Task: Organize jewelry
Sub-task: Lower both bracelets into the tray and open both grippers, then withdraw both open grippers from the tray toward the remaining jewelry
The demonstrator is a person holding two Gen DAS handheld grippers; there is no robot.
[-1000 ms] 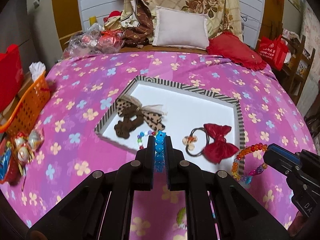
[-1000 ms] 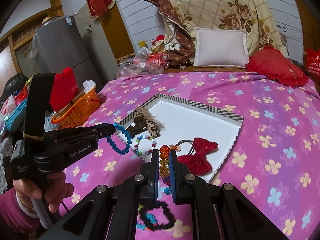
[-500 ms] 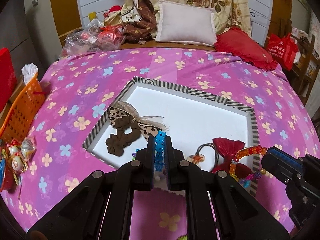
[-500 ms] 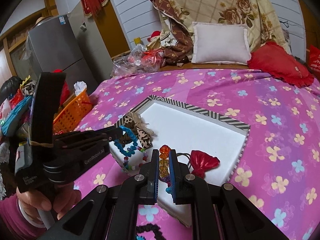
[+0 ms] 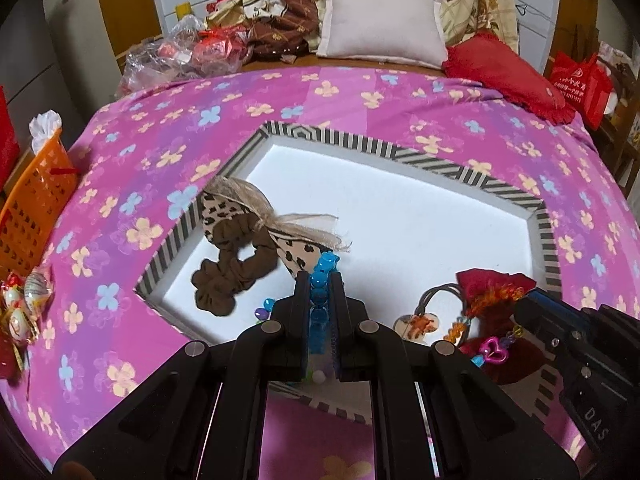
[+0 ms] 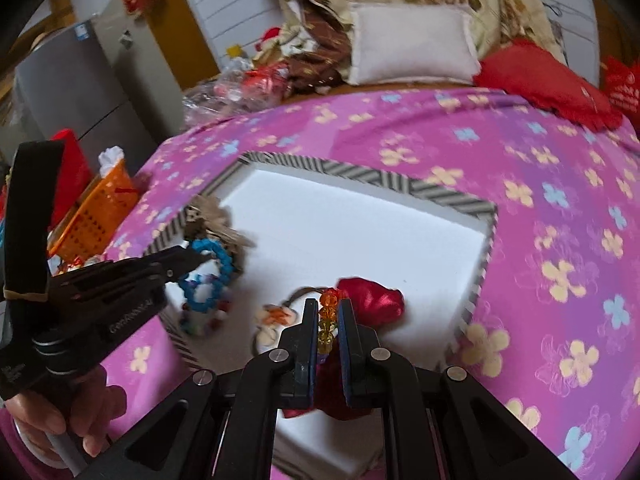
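A white tray with a striped rim (image 5: 360,146) (image 6: 360,176) lies on the pink flowered bedspread. My left gripper (image 5: 319,280) (image 6: 200,256) is shut on a blue bead bracelet (image 5: 325,264) (image 6: 228,264), which hangs over the tray's near left corner. My right gripper (image 6: 326,308) (image 5: 524,304) is shut on an orange bead bracelet (image 6: 329,300) (image 5: 492,296) just above a red bow hair tie (image 6: 376,298) (image 5: 496,280). In the tray also lie a leopard bow (image 5: 224,208), a brown scrunchie (image 5: 232,276), a hair tie with a charm (image 5: 416,322) and a multicoloured bead bracelet (image 6: 200,324).
An orange basket (image 5: 32,208) stands at the bed's left edge, with wrapped sweets (image 5: 24,300) in front of it. A white pillow (image 5: 380,28), a red cushion (image 5: 504,68) and plastic bags (image 5: 180,56) sit at the headboard. A hand (image 6: 48,420) grips the left gripper's handle.
Both grippers have come forward and down over the near part of the tray, each still holding its bracelet. The tray's contents have not moved.
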